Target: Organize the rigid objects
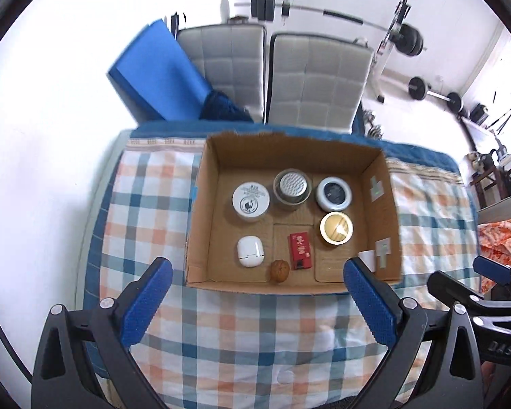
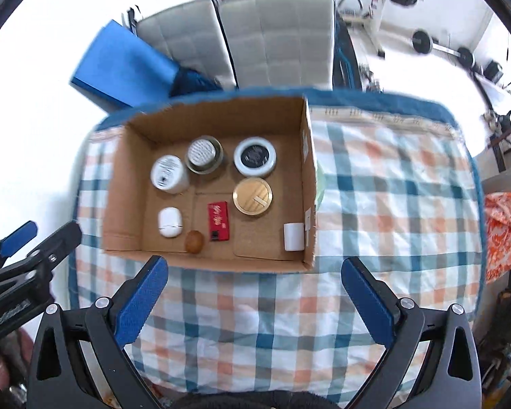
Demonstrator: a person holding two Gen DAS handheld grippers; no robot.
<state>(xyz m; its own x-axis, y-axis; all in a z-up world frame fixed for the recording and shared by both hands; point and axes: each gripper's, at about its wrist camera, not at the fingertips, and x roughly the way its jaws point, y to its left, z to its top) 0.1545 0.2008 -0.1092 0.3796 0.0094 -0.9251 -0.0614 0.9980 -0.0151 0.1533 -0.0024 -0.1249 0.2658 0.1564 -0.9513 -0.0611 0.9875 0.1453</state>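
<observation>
A cardboard box sits on the checked cloth. Inside it are a white jar, a metal-lidded jar, a white jar with a dark lid, a gold-lidded jar, a white case, a red box, a walnut and a small white cup. My left gripper is open and empty, held above the cloth in front of the box. My right gripper is open and empty, in front of the box.
The checked cloth covers the table. Two grey padded chairs and a blue mat stand behind it. Barbells lie on the floor at the back right. An orange patterned cloth lies at the right.
</observation>
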